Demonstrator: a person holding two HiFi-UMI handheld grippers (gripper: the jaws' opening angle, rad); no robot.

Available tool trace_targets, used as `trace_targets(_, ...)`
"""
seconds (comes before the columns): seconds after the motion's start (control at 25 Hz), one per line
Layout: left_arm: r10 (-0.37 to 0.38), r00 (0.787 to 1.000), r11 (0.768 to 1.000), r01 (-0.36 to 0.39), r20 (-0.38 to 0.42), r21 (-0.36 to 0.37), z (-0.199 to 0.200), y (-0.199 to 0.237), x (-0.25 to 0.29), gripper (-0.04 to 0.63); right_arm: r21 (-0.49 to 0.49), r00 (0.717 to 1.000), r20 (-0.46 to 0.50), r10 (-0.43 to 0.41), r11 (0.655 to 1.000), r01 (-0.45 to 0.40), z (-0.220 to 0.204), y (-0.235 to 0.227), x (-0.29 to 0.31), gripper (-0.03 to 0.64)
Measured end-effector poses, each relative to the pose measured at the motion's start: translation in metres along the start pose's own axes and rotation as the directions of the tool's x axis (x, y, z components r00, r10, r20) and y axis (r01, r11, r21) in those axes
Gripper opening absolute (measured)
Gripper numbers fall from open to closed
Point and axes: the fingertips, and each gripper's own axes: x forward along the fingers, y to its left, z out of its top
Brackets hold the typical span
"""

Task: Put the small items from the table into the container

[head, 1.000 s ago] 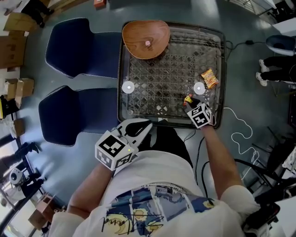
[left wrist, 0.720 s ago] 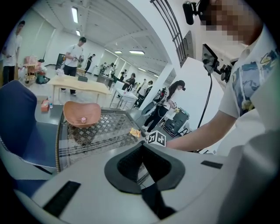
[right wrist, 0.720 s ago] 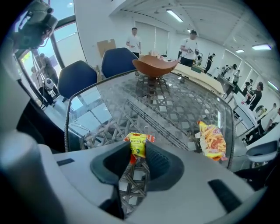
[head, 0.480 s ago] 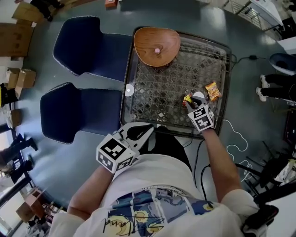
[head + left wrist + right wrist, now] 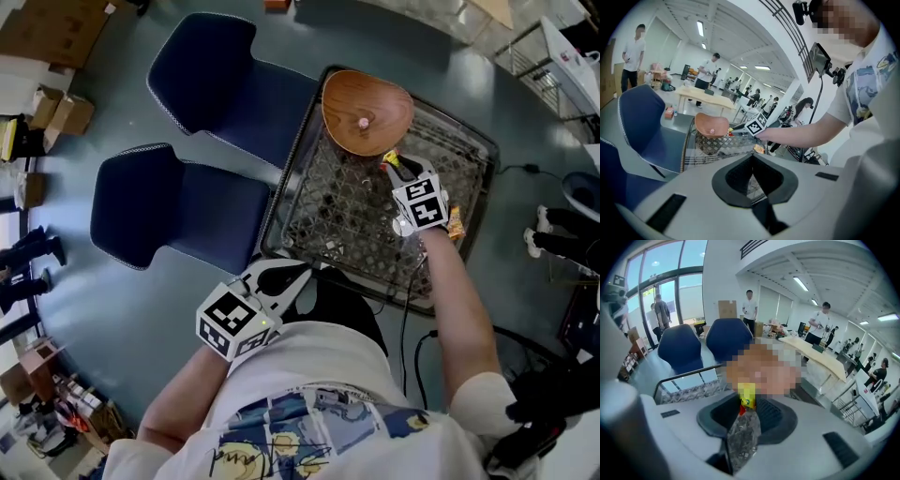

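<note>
Across the glass tabletop (image 5: pixel 342 202) the right tool (image 5: pixel 393 165) has travelled since a second ago, from the near right corner up to the wooden bowl (image 5: pixel 349 101). The left tool (image 5: pixel 298 274) has barely shifted from the person's lap.

That tabletop is a framed pane with a lattice pattern under it, and two navy chairs (image 5: pixel 178 202) stand just beside its left edge. The bowl sits on the far left corner and already holds one small pink item (image 5: pixel 363 123).

The left tool's jaws are together with nothing between them, and it points toward the tabletop's near edge.

The right tool is clamped on a wrapped sweet (image 5: pixel 746 392). Its jaws stand only as far apart as the wrapper is thick. Crinkled silver foil runs back between the pads, and the yellow-and-red end pokes out past the tips. The sweet hangs in the air at the bowl's near rim; whether it is over the wood or just short of it I cannot tell.

An orange packet (image 5: pixel 456 222) lies on the glass just right of that tool's marker cube.

Such a sweet looks feather-light, and its foil looks slick and easily crushed. I'd judge a pinch across the body safer than one on a loose tail, which could slide free.
</note>
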Motion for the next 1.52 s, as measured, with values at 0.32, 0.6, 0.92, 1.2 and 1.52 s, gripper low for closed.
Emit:
trace_targets(0.32,0.101,0.993,0.991,-0.096,0.053,-0.091,-0.011,0.022,-0.026,0.009,-0.081,0.998,-0.056,-0.010,0.997,0.005,0.036,-0.035,0.061,0.107)
trace_targets(0.6,0.153,0.986,0.980,-0.141,0.072,-0.141,-0.017,0.029,-0.039,0.009,-0.104,0.992,-0.120,-0.025,0.994,0.012,0.031,-0.048,0.090,0.109)
trace_targets(0.92,0.168,0.982,0.973,-0.151,0.086,-0.173,-0.012,0.036,-0.039,0.009,-0.130,0.984,-0.178,-0.017,0.992,-0.006,0.030,-0.052,0.106,0.124)
trace_targets(1.2,0.141,0.987,0.980,-0.128,0.076,-0.153,-0.014,0.034,-0.032,0.008,-0.115,0.991,-0.132,-0.035,0.993,0.019,0.030,-0.053,0.094,0.127)
trace_targets(1.52,0.057,0.996,0.996,-0.052,0.063,-0.071,-0.001,0.027,-0.026,0.009,-0.060,0.996,-0.061,-0.063,0.996,0.059,0.029,-0.033,0.042,0.127)
